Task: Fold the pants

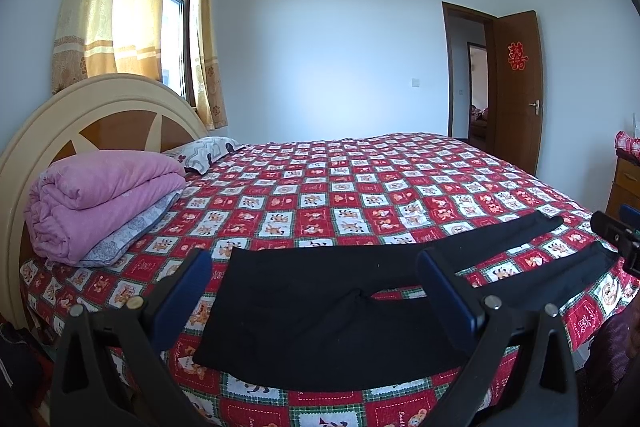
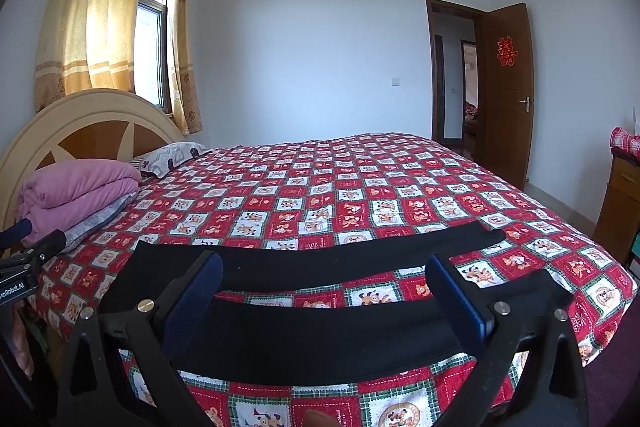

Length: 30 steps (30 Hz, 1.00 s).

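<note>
Black pants (image 1: 316,299) lie flat and unfolded along the near edge of the bed, waist to the left, both legs spread out to the right. In the right wrist view the two legs (image 2: 320,331) run side by side with a strip of quilt between them. My left gripper (image 1: 316,279) is open and empty, hovering above the waist and crotch part. My right gripper (image 2: 324,287) is open and empty, hovering above the near leg. The right gripper also shows at the right edge of the left wrist view (image 1: 618,239).
The bed has a red patterned quilt (image 1: 360,195). A folded pink blanket (image 1: 96,199) and a pillow (image 1: 204,151) lie by the cream headboard (image 1: 80,107) on the left. A wooden cabinet (image 2: 620,203) stands right of the bed. A brown door (image 2: 506,95) is open at the back.
</note>
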### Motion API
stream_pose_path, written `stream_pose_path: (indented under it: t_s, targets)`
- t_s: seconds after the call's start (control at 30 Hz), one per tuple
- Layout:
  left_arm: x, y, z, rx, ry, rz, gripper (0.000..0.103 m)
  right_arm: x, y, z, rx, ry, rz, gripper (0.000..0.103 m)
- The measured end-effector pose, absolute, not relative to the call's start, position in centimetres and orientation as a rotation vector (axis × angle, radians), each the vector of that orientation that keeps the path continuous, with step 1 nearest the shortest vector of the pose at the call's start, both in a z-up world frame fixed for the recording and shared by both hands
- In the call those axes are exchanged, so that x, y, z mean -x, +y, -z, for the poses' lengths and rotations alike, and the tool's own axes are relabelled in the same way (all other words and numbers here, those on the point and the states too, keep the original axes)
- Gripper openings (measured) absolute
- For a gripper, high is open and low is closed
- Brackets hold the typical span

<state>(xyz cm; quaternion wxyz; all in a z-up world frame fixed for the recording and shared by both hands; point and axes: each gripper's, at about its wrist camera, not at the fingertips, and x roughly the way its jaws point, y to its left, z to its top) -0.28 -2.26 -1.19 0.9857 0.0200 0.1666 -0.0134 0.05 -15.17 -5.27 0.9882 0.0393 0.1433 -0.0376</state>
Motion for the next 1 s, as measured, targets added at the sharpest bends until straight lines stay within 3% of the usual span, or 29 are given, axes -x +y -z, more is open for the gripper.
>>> stream_pose_path:
  t_s: [1.0]
  targets:
    - [0.2,-2.4,1.6,-0.04,0.342,0.029,0.103,-0.5,-14.1,6.0,-0.064,0.306,0.064,0.102]
